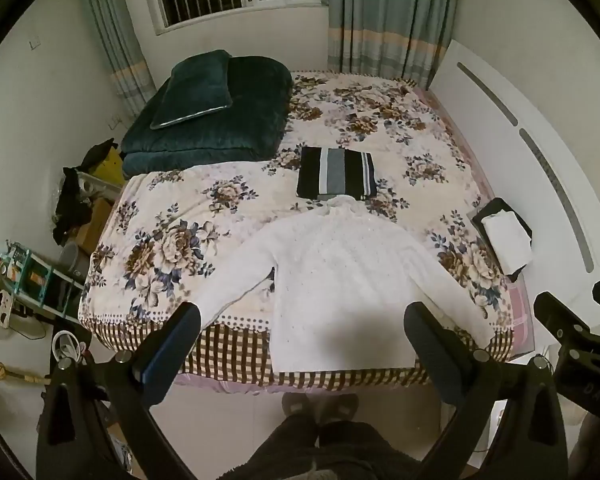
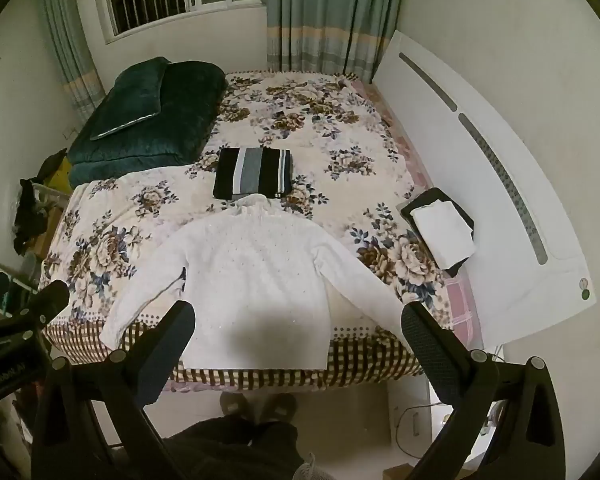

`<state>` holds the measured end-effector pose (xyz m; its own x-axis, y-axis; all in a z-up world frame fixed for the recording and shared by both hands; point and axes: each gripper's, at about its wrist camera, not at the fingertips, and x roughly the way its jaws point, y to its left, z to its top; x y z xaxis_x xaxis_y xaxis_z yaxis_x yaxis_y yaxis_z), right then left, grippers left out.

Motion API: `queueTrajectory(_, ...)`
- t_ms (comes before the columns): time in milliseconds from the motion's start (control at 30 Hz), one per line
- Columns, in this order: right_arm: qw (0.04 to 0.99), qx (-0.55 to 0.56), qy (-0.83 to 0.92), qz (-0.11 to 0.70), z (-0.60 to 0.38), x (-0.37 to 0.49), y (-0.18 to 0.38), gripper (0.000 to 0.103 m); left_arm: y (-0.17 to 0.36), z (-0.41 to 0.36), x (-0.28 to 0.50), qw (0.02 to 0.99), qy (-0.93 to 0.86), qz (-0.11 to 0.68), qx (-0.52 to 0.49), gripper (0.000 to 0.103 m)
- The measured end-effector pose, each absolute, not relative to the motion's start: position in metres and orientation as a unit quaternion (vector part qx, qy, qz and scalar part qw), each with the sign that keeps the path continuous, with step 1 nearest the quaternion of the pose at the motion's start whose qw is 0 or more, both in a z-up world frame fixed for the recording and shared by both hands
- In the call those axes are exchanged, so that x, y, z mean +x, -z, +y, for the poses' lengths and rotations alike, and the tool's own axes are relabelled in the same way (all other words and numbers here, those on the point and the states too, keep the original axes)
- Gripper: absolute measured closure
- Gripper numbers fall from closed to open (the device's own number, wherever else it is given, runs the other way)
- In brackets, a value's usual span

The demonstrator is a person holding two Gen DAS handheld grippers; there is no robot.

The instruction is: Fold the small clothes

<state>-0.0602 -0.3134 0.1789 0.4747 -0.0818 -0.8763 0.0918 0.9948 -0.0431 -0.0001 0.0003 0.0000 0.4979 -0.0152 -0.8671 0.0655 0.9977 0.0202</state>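
Observation:
A white knit sweater (image 1: 340,276) lies flat on the floral bed (image 1: 172,216), collar away from me, sleeves spread, hem at the near edge. It also shows in the right wrist view (image 2: 256,288). A folded black, grey and white striped garment (image 1: 336,176) lies just beyond the collar, also seen in the right wrist view (image 2: 254,174). My left gripper (image 1: 304,320) is open and empty, held above the hem. My right gripper (image 2: 298,320) is open and empty, also above the hem. Part of the right gripper shows at the right edge of the left wrist view (image 1: 572,332).
A dark green folded quilt with a pillow (image 1: 212,116) fills the far left of the bed. A folded white cloth on a black item (image 1: 506,236) sits at the right edge by the white headboard (image 1: 520,128). Clutter and a shelf (image 1: 40,280) stand left. My slippered feet (image 1: 320,404) are below.

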Motion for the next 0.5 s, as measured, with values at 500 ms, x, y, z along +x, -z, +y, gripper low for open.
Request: queueTrajectory(500, 0.859, 0.004, 0.05, 0.51, -0.3123, -0.0595, -0.182, 0.0, -0.0022, -0.0004, 0.0, 0.866, 0.021, 0.499, 0.025, 0.0)
